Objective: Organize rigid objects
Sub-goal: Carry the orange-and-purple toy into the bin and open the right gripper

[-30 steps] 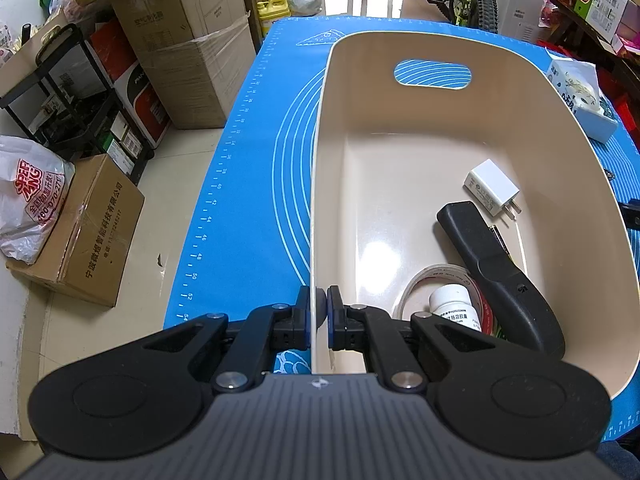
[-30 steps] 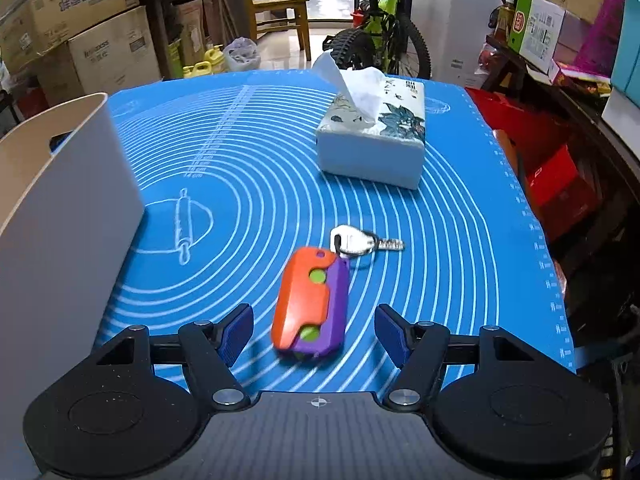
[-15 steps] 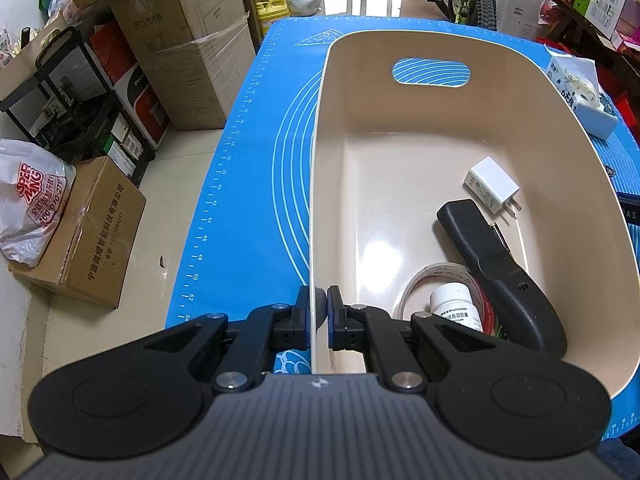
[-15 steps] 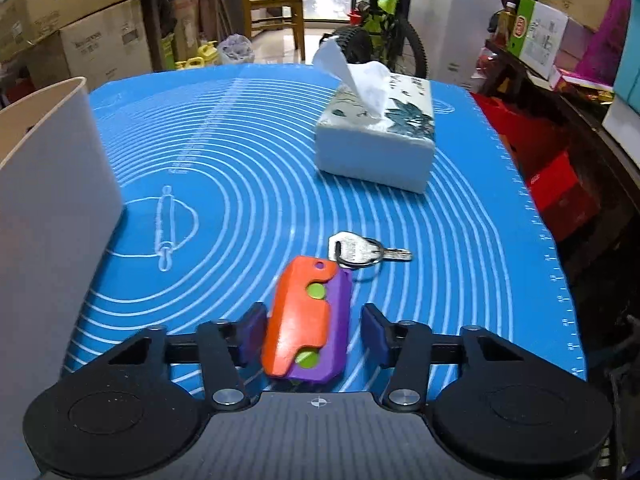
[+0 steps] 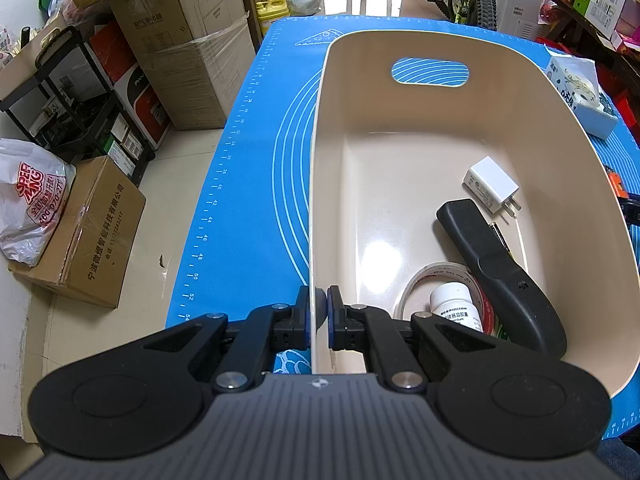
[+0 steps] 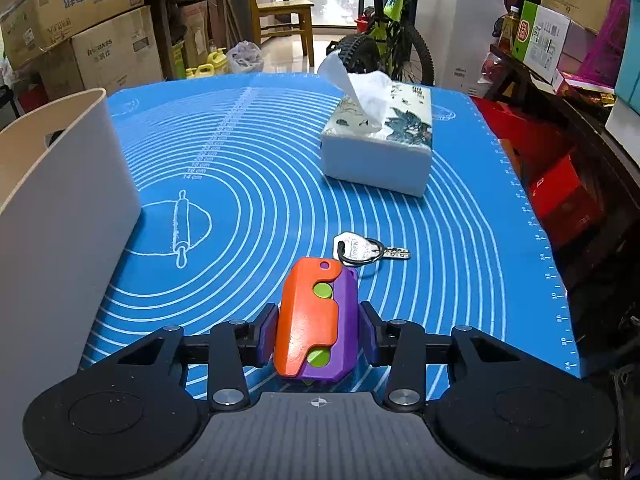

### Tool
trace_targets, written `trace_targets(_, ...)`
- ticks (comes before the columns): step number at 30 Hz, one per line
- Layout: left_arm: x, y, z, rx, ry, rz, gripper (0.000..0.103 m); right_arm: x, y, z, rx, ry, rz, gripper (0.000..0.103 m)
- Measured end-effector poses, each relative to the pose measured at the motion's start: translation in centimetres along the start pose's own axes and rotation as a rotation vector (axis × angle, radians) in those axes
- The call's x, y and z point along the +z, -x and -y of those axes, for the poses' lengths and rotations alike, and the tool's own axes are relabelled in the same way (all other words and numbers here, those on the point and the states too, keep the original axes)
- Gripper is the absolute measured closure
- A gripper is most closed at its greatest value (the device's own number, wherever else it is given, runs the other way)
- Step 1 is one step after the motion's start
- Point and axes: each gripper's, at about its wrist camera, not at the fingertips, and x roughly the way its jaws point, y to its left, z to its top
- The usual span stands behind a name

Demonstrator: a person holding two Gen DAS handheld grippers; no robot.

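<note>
Item one: the left gripper. We record its jaws clamped on the near side wall of the cream plastic bin, one pad outside the wall and one inside, nearly meeting. It points steeply down along that wall.

Item two: the right gripper. Its jaws have just been closing, and we now find the purple pads pressed against both flanks of the orange-and-purple toy, which sits between them with its far end pointing away from the camera. This gripper also tilts downward, over the blue baking mat. Whether the toy rests on the mat or is lifted off it we cannot tell.

Contents of the bin, as we list them from the left wrist view:
- white plug adapter, toward the bin's right wall, prongs facing the near end;
- long black handle-shaped object, just nearer than the adapter, lying along the right wall;
- roll of tape, flat at the bin's near end;
- white pill bottle, standing inside the tape ring.

Outside the bin, to its right on the mat: a key on a ring, just beyond the toy's far end, and a tissue box, well beyond the key.
</note>
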Motion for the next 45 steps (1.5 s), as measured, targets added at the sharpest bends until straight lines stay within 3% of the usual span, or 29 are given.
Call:
trace_targets(13, 0.0, 0.0, 0.0, 0.000, 0.001, 0.000, 0.094, 2.0, 6.4, 0.0, 0.080, -0.019, 0.128, 0.056)
trace_targets(24, 0.0, 0.0, 0.0, 0.000, 0.000, 0.000, 0.094, 4.2, 11.9, -5.3, 0.245, 0.066, 0.268, 0.056)
trace_targets(35, 0.0, 0.0, 0.0, 0.000, 0.002, 0.001, 0.094, 3.3, 11.5, -13.8, 0.340, 0.289, 0.226, 0.056)
trace_targets(45, 0.0, 0.0, 0.0, -0.001, 0.001, 0.004, 0.095, -0.1, 10.0, -18.4, 0.351, 0.470, 0.082, 0.056)
